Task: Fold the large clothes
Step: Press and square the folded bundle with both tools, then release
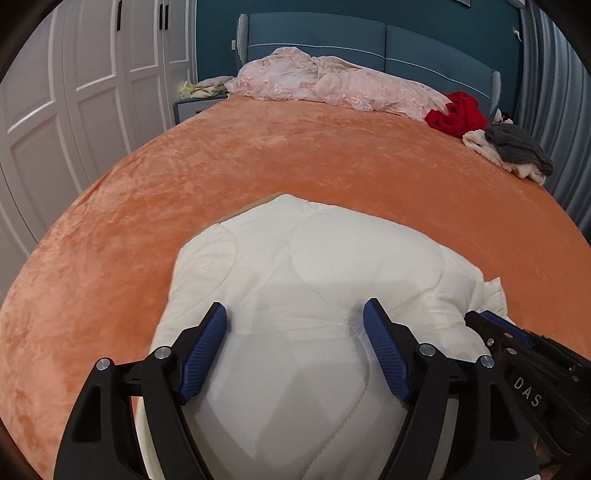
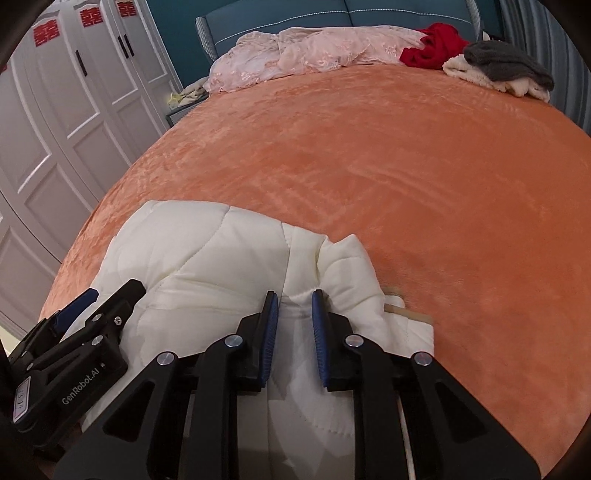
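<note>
Left tool [image 1: 295, 325]: fingers wide apart over the cream quilted coat [image 1: 306, 266].
Right tool [image 2: 294, 308]: apparently pinching a coat fold.
Bed [image 2: 369, 155]: orange cover.

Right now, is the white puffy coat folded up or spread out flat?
Folded up: the white puffy coat sits as a compact, doubled-over bundle on the orange blanket.

A cream-white quilted padded garment [image 1: 295, 280] with curved stitched seams lies on the plain orange velvety bedspread [image 1: 295, 155], and both black two-finger grippers over it, left [image 1: 295, 350] and right [image 2: 294, 332], carry ribbed blue pads. At the far edge of that bedspread, a pale pink floral-patterned crumpled quilt [image 1: 332, 85] sits before a dark blue padded headboard [image 1: 369, 40], with a bright red bunched cloth [image 1: 458, 112] and a grey knitted piece on cream fleece [image 1: 513, 147] to its right. Left of the bedspread, white panelled wardrobe doors [image 2: 74, 110] bear red paper-cut characters [image 2: 90, 15].
</note>
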The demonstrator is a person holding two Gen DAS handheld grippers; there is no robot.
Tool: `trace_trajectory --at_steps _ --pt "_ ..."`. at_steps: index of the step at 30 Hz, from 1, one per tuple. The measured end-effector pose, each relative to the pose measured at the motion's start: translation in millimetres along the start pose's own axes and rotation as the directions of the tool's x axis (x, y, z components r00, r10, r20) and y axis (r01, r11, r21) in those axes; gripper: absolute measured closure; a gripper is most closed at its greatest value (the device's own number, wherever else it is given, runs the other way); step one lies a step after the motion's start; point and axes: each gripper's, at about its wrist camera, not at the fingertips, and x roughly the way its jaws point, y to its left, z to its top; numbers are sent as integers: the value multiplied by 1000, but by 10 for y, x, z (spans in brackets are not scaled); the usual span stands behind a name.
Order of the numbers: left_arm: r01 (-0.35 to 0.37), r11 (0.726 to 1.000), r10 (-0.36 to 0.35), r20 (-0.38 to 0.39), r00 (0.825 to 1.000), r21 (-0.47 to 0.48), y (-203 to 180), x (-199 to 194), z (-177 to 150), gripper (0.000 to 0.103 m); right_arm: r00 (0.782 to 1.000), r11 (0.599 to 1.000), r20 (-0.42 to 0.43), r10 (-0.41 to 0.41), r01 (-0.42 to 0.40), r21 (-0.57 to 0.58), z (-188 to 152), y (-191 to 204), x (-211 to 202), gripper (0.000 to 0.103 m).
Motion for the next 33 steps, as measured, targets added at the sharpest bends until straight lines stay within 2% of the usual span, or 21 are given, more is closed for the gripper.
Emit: trace_trajectory --at_steps 10,28,33 --pt "-26 1000 26 9 1000 8 -52 167 -49 28 1000 1000 28 -1 1 -4 -44 0 100 86" --pt "-57 998 56 19 998 23 -72 211 -74 28 998 1000 54 -18 18 -13 -61 12 87 86" --pt "-36 999 36 -9 999 21 -13 70 -29 27 1000 999 6 -25 25 -28 8 60 -156 84"
